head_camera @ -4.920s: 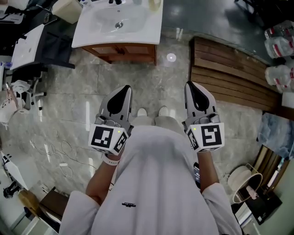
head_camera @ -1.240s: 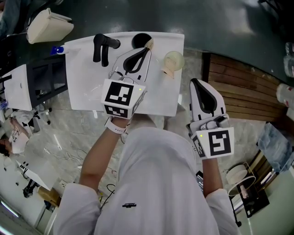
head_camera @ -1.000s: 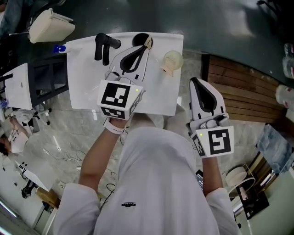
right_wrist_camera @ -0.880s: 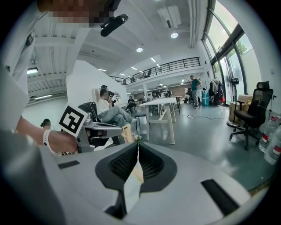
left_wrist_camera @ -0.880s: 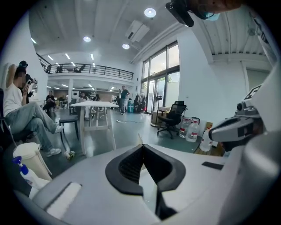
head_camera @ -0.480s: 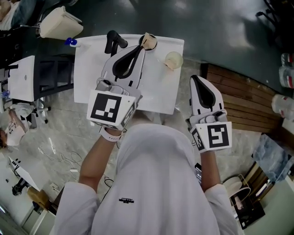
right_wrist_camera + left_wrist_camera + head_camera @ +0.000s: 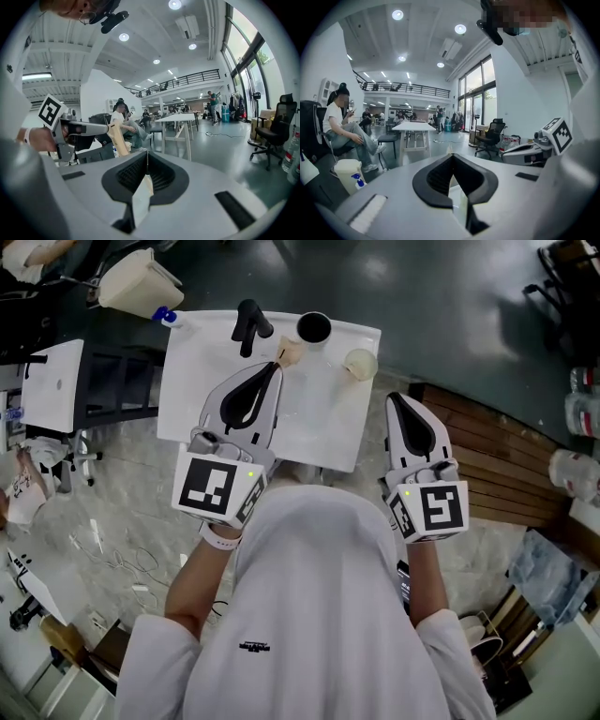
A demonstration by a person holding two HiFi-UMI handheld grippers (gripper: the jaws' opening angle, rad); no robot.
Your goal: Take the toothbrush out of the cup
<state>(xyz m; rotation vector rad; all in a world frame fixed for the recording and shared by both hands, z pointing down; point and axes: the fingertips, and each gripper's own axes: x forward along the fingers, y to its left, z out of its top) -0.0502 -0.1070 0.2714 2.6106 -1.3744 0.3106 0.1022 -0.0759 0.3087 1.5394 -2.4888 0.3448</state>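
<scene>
Ok, left gripper (image 7: 275, 371) is clamped on the wooden toothbrush (image 7: 289, 352). The toothbrush is clear of the black cup (image 7: 314, 328), just lower left of it in the head view, over the white counter (image 7: 202, 381). The right gripper view shows the toothbrush (image 7: 115, 137) sticking up tilted out of the left jaws. Right gripper (image 7: 394, 401) has its jaws pressed together with nothing between them, just right of the counter's edge. Black faucet (image 7: 249, 321) is left of the cup, pale round object (image 7: 360, 363) to its lower right.

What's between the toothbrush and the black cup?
Nothing; the head view shows only bare white countertop between the toothbrush and the cup.
</scene>
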